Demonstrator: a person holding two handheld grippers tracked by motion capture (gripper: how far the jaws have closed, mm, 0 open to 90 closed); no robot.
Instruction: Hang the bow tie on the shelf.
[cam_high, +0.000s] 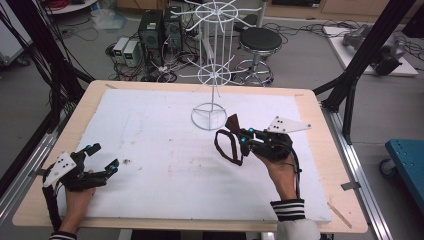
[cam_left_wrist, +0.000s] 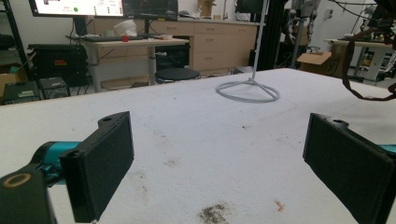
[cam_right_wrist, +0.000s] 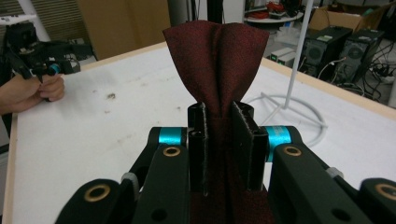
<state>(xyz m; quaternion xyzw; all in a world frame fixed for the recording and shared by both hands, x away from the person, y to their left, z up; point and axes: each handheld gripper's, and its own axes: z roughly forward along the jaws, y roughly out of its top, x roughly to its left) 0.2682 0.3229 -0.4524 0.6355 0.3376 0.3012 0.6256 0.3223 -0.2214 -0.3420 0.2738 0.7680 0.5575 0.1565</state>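
Right gripper (cam_high: 243, 137) is clamped on a dark red bow tie (cam_right_wrist: 217, 60), lifted above the desk (cam_high: 310, 165) just in front of the white wire rack (cam_high: 215, 75). In the right gripper view the jaws pinch the fabric at its gathered middle, and one wing fans upward past the jaw tips. In the high view the tie's strap (cam_high: 226, 146) hangs as a loop below and to the left of the gripper.

Left gripper (cam_high: 102, 157) rests low at the near left of the desk, jaws wide apart and holding nothing; its own view shows bare, stained white surface between them.

Step in hand, as I judge it: carry the tie to the rack and hang it on one of the arms.

Notes for doing it well:
- The loop is what must catch an arm, so keep it hanging free and open, not twisted against the gripper.
- Approach an arm tip from outside and slide the loop along it before letting go.
- The rack looks light on its ring base (cam_high: 208, 118); a snag could tip it. The free left gripper could steady the base or spread the loop.
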